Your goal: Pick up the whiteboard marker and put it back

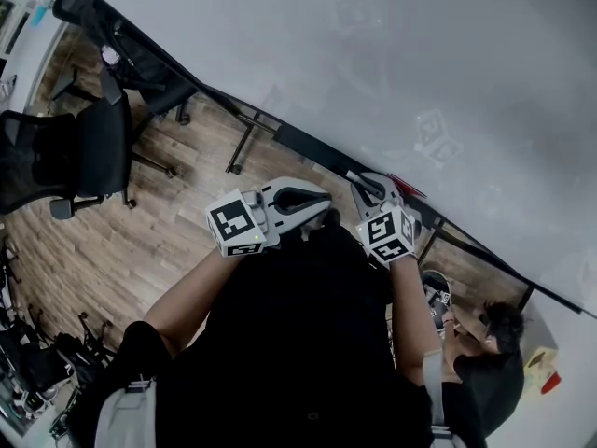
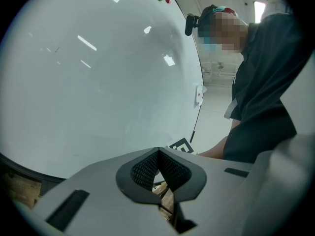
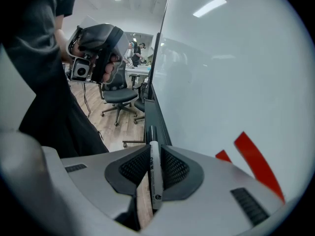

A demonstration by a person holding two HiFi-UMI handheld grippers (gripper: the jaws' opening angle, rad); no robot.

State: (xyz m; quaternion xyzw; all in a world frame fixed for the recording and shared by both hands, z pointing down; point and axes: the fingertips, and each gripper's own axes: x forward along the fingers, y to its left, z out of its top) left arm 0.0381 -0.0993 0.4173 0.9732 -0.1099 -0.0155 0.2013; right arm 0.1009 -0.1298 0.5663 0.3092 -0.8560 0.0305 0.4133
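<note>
Marker [image 3: 156,178] is pinched between the right gripper's [image 3: 155,154] dark ribbed pads, bottom centre of the right gripper view. It has a white barrel running along the jaws, and its dark end is aimed at the ledge [image 3: 155,113] under the whiteboard [image 3: 221,73]; can't tell if it touches. There's print on the barrel, but it's too small to read. In the head view both forearms are up, with the grippers side by side mid-frame and pointed at the board. Left gripper [image 2: 158,151] is clamped together with nothing in it. Red strokes [image 3: 256,163] sit on the board at lower right, and an office chair [image 3: 117,93] stands on the wood floor [image 3: 110,127] at upper left.
</note>
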